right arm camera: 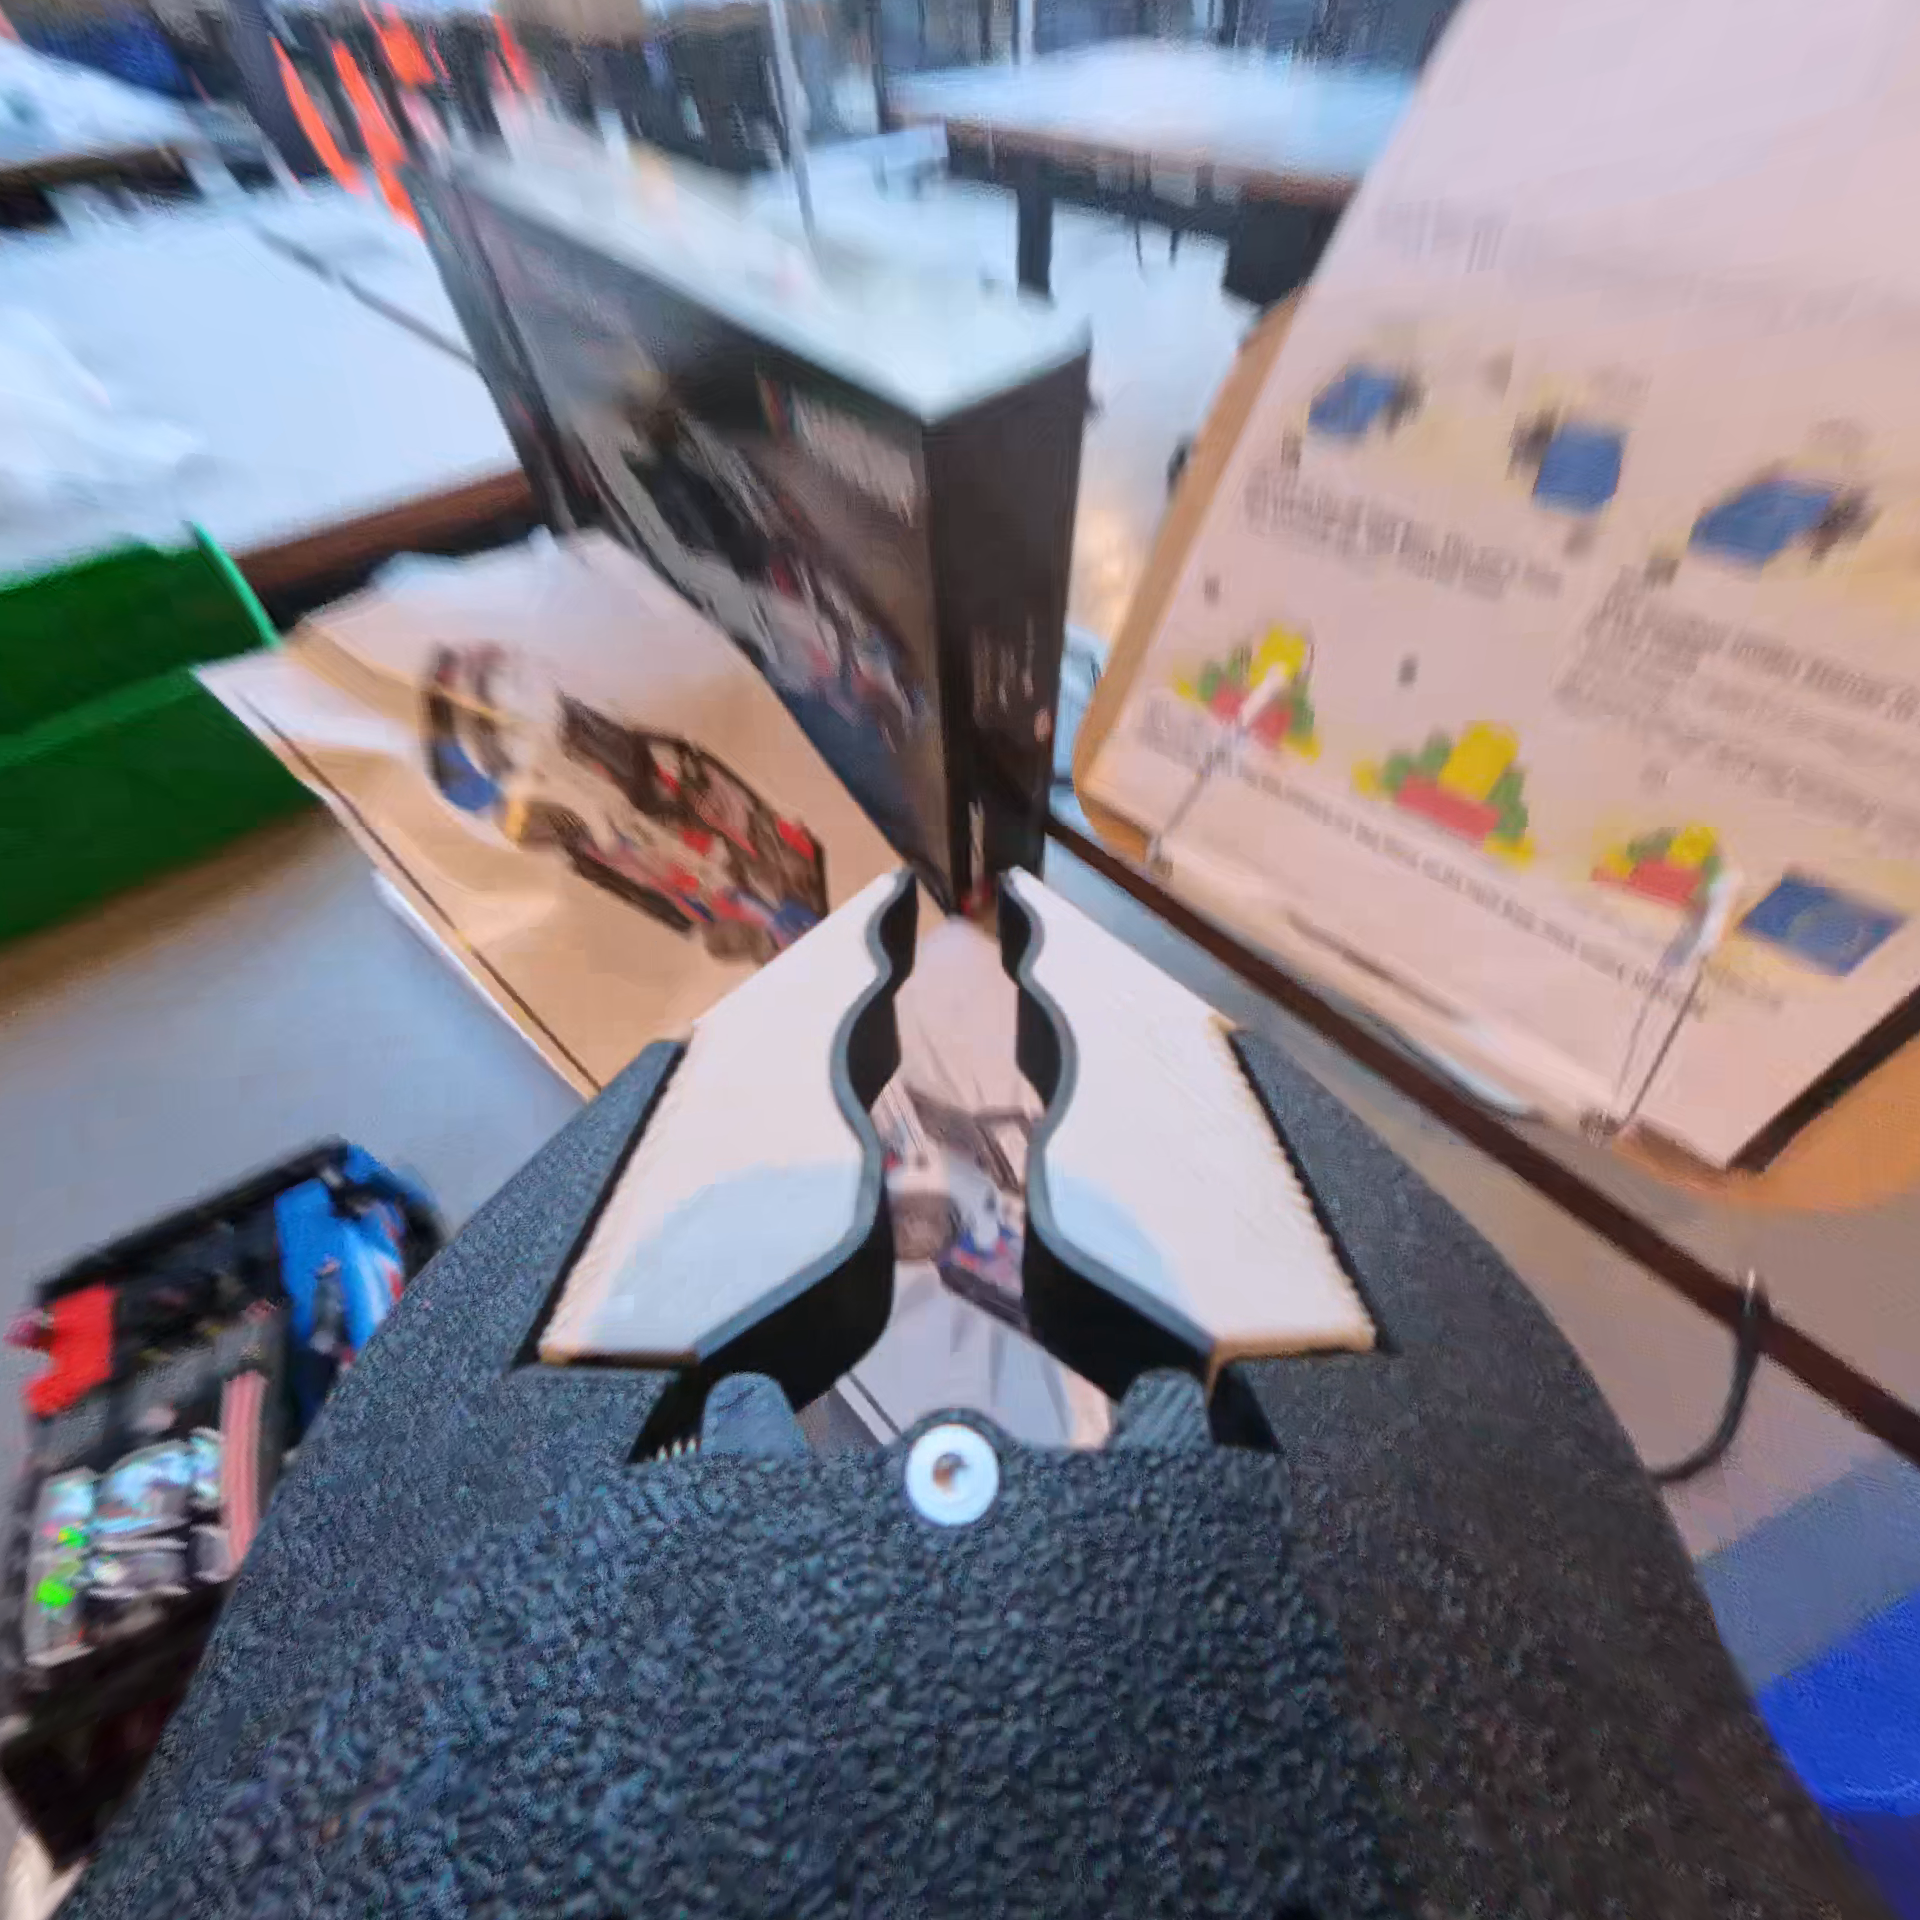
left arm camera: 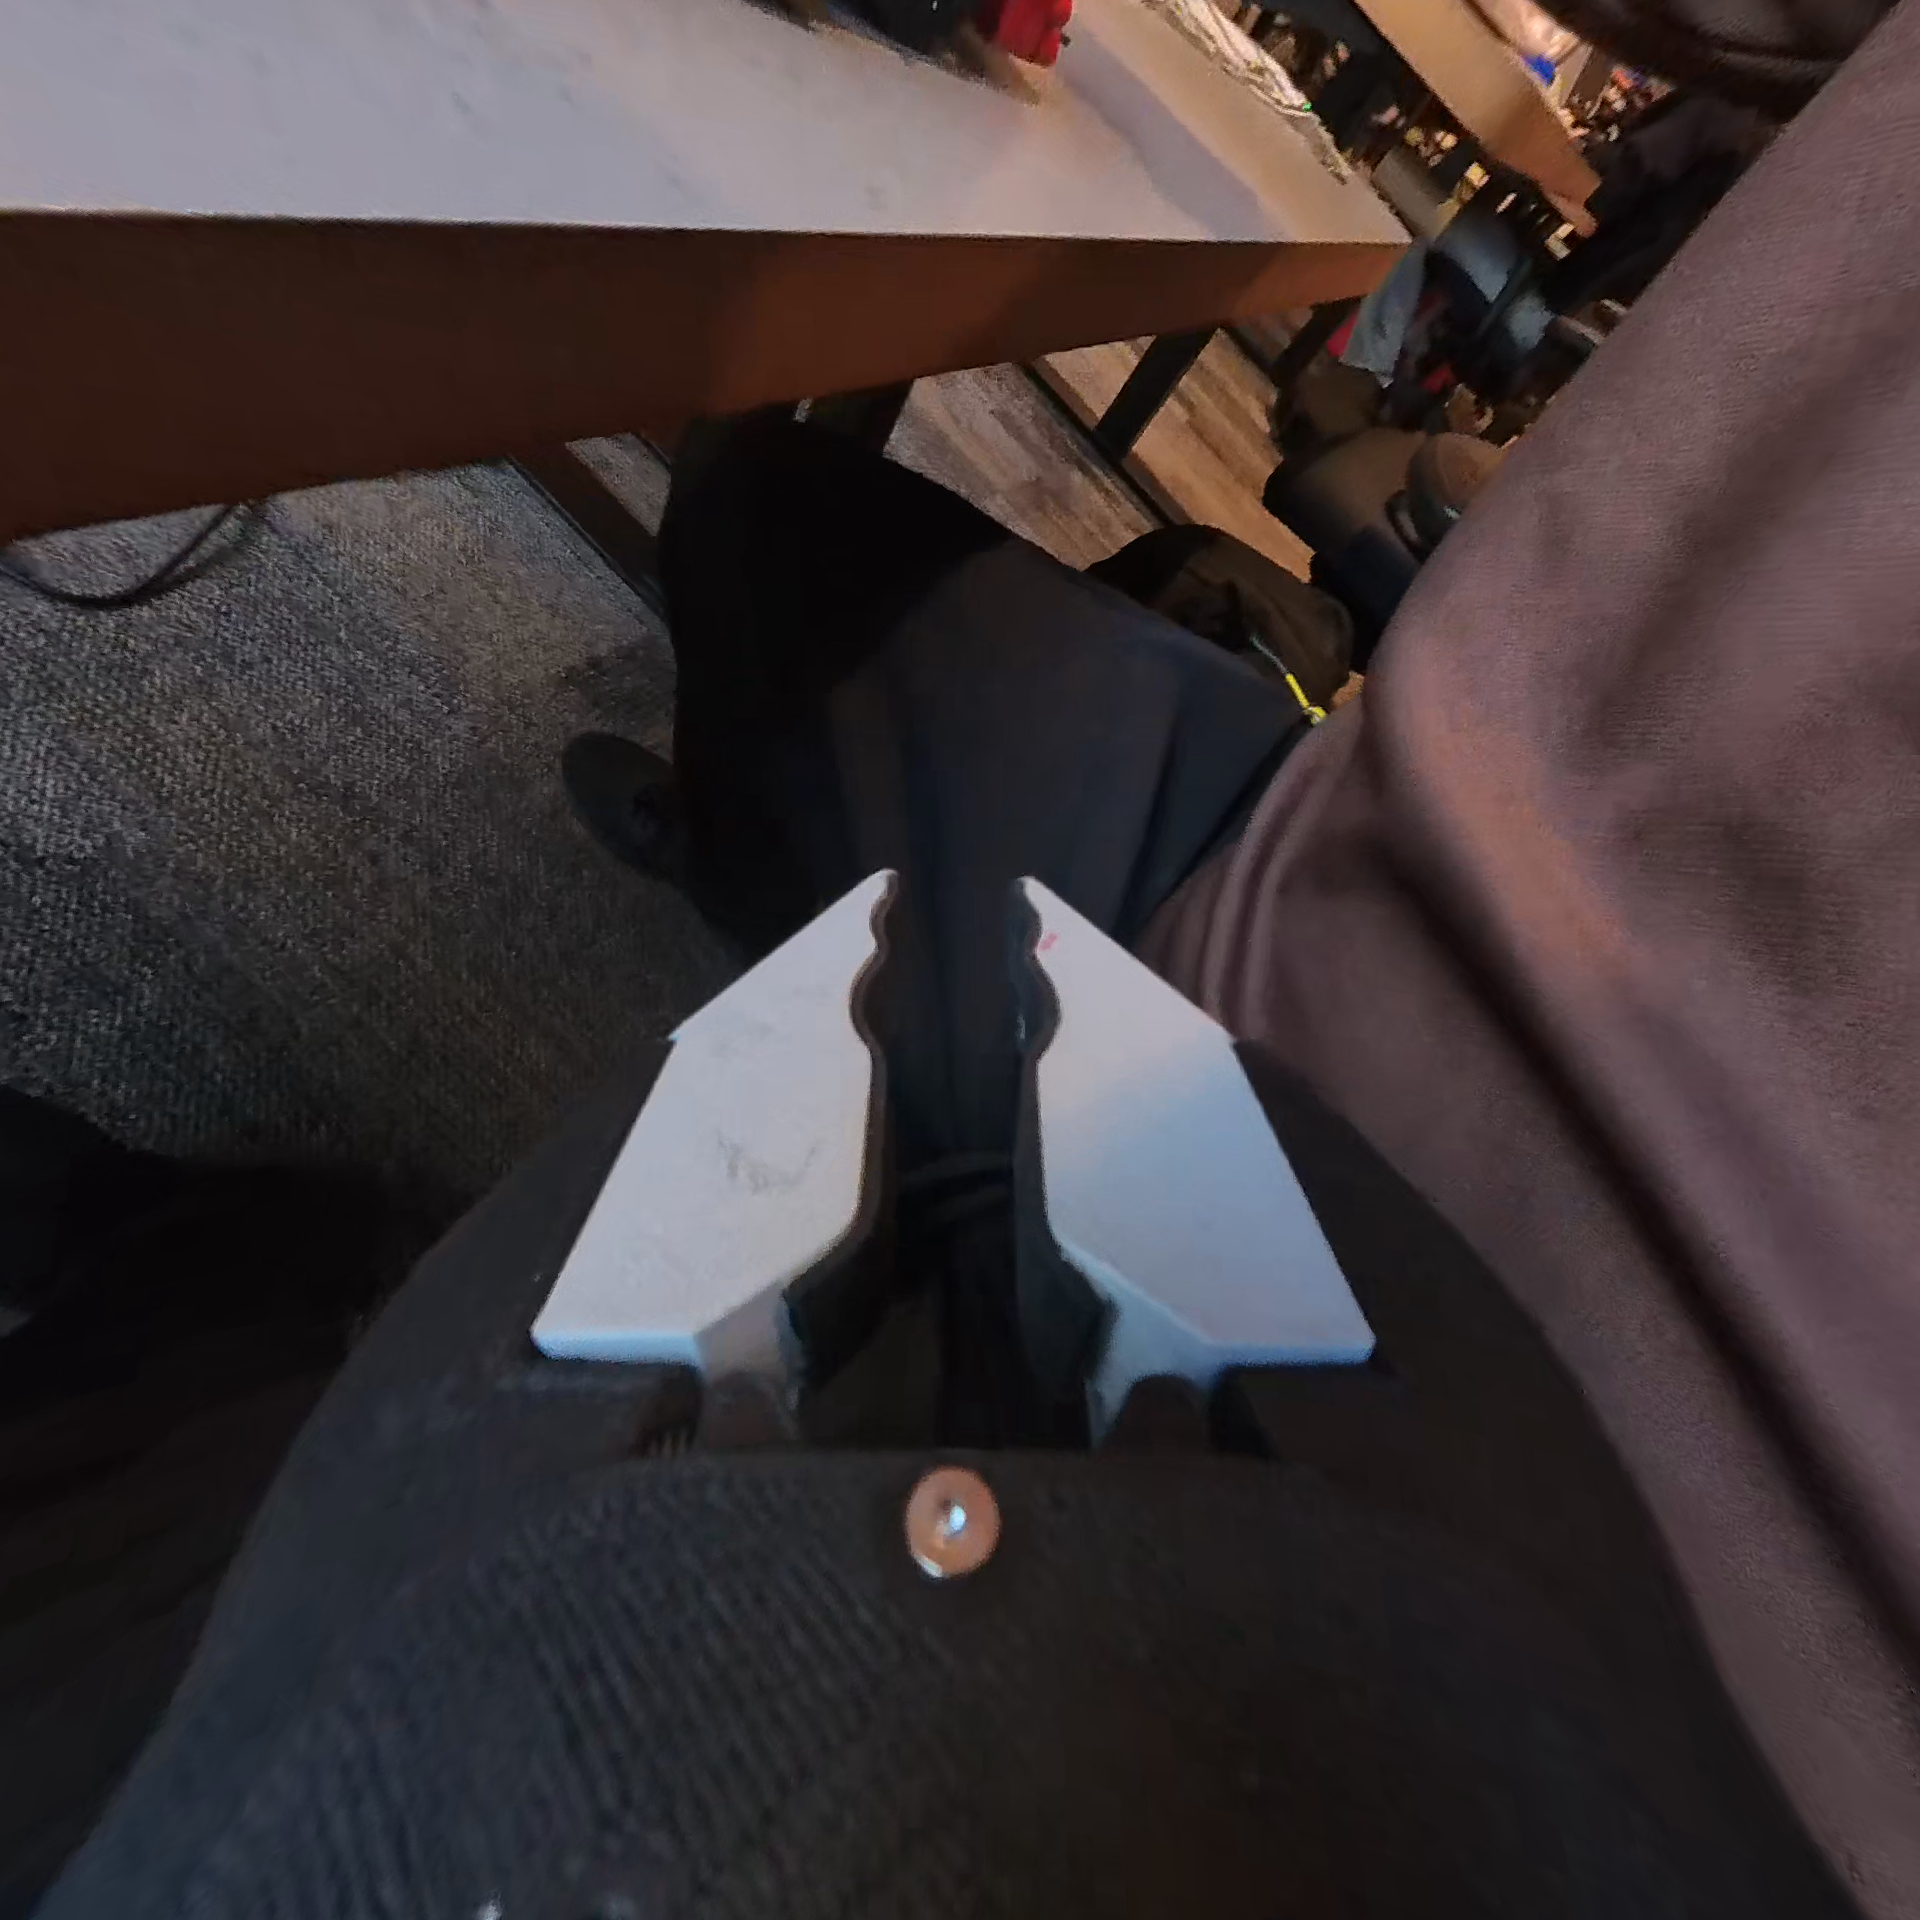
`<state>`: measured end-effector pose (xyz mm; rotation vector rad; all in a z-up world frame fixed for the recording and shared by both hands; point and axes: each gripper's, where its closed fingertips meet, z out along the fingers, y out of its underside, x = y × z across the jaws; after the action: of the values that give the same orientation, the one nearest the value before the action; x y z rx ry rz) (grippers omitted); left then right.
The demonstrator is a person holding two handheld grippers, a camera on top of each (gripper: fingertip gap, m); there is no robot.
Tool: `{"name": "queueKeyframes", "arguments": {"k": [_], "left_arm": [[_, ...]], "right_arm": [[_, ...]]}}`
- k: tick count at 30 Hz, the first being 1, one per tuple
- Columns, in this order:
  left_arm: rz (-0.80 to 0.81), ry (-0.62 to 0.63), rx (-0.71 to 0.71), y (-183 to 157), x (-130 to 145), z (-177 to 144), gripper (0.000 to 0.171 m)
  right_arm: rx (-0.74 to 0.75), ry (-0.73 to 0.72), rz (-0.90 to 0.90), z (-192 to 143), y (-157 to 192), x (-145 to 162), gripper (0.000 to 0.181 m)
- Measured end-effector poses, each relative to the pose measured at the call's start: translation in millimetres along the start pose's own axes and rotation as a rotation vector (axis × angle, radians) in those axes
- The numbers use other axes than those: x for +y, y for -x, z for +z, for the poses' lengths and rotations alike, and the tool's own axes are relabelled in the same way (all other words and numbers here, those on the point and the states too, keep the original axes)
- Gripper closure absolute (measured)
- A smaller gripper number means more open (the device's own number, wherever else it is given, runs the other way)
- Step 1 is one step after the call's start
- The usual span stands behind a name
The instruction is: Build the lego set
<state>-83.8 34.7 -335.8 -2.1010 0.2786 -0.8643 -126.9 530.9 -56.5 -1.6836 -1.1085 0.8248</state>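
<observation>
Left wrist view: left gripper point(left arm camera: 956, 894) held below the table edge point(left arm camera: 623, 312), fingers parted, nothing between them, aimed at dark trousers point(left arm camera: 1039, 727) and grey carpet point(left arm camera: 260, 779).

Right wrist view, left to right, all blurred: green bin point(right arm camera: 114, 717); tray of mixed lego pieces point(right arm camera: 187, 1434); instruction booklet point(right arm camera: 582, 748) lying flat, long axis running away to the left; dark lego box point(right arm camera: 790, 551) standing upright, narrow end facing the camera; right gripper point(right arm camera: 958, 894) with fingers parted and empty just before it; propped instruction card point(right arm camera: 1507, 644) leaning back. Printing unreadable.
</observation>
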Motion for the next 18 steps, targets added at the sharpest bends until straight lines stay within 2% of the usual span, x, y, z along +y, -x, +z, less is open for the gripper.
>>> {"name": "queueKeyframes", "arguments": {"k": [1,3,5,7,9,10,14,18], "left_arm": [[0.01,0.001,-0.011,0.6,-0.6,0.4,0.155],[0.031,0.005,-0.03,2.4,-3.0,1.8,0.155],[0.06,0.013,-0.058,6.4,-5.9,3.2,0.155],[0.09,0.023,-0.088,12.3,-9.5,4.6,0.156],[0.106,0.028,-0.102,17.0,-13.5,6.5,0.156],[0.105,0.027,-0.105,18.7,-15.2,7.3,0.157],[0.075,0.031,-0.079,19.8,-12.5,9.8,0.156],[0.061,0.031,-0.048,16.4,-11.8,12.0,0.156]], "right_arm": [[-0.003,0.056,-0.01,13.2,-2.6,20.5,0.17],[-0.04,0.136,-0.076,51.6,14.9,50.8,0.172],[-0.147,0.195,-0.144,99.7,59.5,74.7,0.175],[-0.322,0.357,-0.135,144.1,115.3,120.3,0.181],[-0.339,0.587,-0.206,173.2,136.1,183.3,0.181],[-0.336,0.557,-0.234,179.6,142.1,185.2,0.181],[-0.342,0.474,-0.257,150.1,138.8,144.1,0.181],[-0.35,0.435,-0.177,84.2,109.8,125.0,0.17]]}}
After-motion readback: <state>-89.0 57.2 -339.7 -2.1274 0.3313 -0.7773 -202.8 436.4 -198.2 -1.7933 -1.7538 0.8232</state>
